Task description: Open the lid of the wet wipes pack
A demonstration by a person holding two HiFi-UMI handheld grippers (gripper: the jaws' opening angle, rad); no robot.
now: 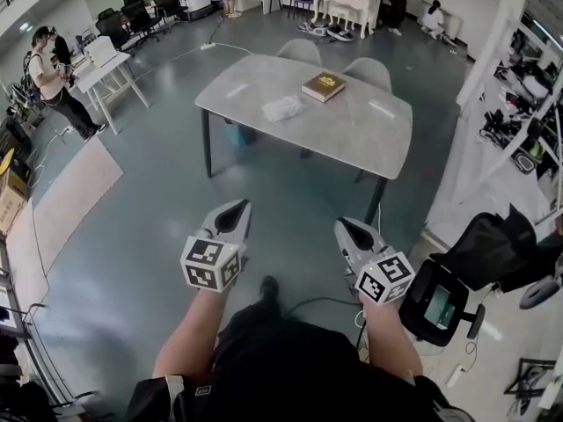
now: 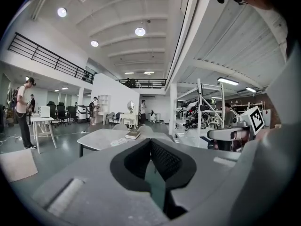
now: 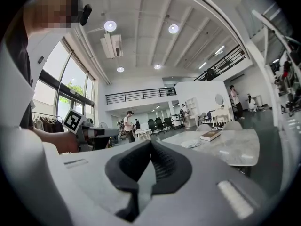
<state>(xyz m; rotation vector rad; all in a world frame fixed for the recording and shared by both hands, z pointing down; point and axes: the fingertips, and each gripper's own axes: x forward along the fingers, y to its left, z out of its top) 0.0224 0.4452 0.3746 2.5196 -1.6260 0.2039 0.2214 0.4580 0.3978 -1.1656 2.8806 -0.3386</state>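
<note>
This looks like the approach, with the opening itself not yet begun: the wet wipes pack point(image 1: 282, 107) lies on the grey table point(image 1: 361, 134) just beside a brown book point(image 1: 323, 86), well apart from both grippers. The next move calls for closing in on the table and reaching for the lid. The left gripper point(image 1: 234, 213) and right gripper point(image 1: 350, 229) both have jaws pressed together, gripping nothing

Open-plan lab: desks point(image 1: 107, 67), office chairs point(image 1: 134, 16), equipment racks point(image 1: 526, 95).
</note>
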